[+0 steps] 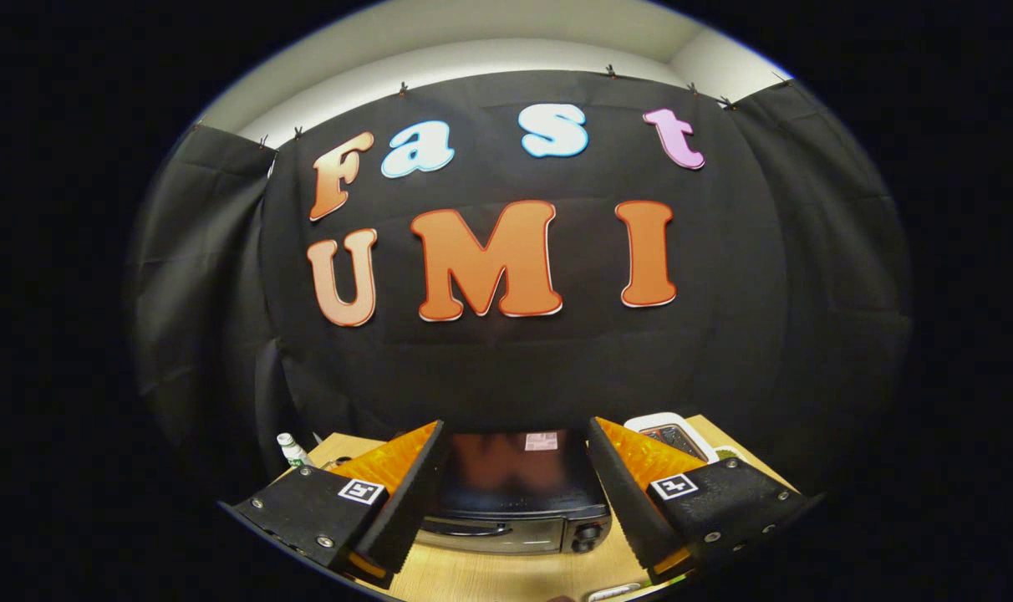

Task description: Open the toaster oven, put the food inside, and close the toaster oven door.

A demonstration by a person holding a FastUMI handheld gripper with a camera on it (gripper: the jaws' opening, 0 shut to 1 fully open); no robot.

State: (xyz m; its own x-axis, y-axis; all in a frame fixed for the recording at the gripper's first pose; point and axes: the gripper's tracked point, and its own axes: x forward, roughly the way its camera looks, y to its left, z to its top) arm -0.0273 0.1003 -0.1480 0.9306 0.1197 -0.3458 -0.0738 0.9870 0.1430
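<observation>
Sitting beyond spread tongs: shut toaster oven.

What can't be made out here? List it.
- Oven front, gripper view: cut off low between the open gripper fingers; door state unclear.
- Food: not identifiable.
- Bottle beside the left finger: too small.
- White device: partly behind the right finger.

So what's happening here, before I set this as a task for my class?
A person's hand-held tongs hang open above a wooden table, holding nothing. The toaster oven sits just ahead, seen between the fingers, with its door apparently shut. A small white bottle stands to one side and a white tray to the other. Opening the oven has not begun.
</observation>
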